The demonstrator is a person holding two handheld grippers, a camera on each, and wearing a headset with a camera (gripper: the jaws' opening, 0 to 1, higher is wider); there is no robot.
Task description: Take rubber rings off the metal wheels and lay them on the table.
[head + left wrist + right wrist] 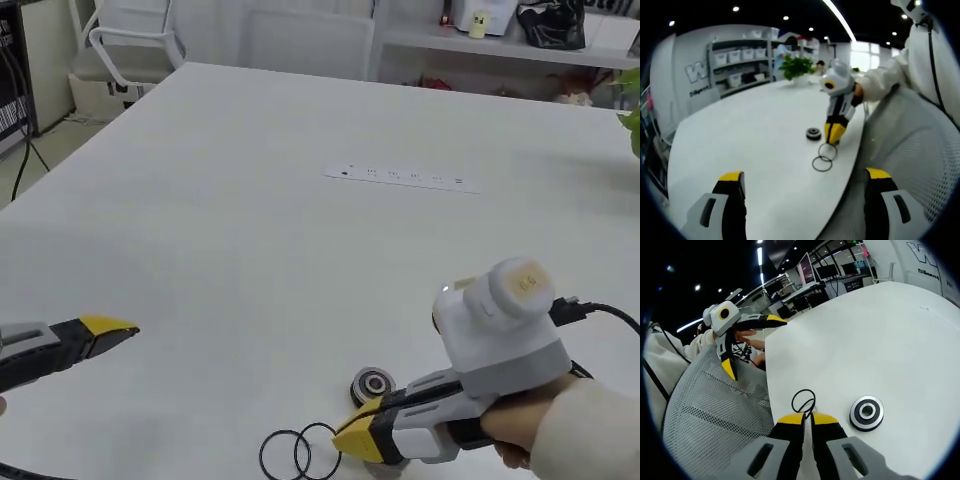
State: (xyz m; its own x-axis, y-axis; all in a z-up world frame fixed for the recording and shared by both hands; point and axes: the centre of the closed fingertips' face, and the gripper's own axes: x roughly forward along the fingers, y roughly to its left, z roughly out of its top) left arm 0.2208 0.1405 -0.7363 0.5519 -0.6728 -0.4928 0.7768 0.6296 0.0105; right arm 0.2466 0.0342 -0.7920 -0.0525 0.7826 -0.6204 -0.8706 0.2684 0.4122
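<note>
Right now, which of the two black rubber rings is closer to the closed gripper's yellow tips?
The rubber ring nearer the metal wheel: its edge meets the right gripper's tips. The other ring overlaps it and lies farther off.

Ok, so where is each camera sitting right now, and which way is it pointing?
Left gripper view: rides the left tool, whose jaws are wide open at the bottom, and looks across the table at the right tool, rings, wheel and the person's sleeve.
Right gripper view: rides the right tool, jaws closed, tips at the rings; the left tool and a hand show beyond the table edge.
Head view: sits in the headset, looking forward and down at both tools and the sleeve.
Shared: all three see the wheel beside the right tool's tip.
</note>
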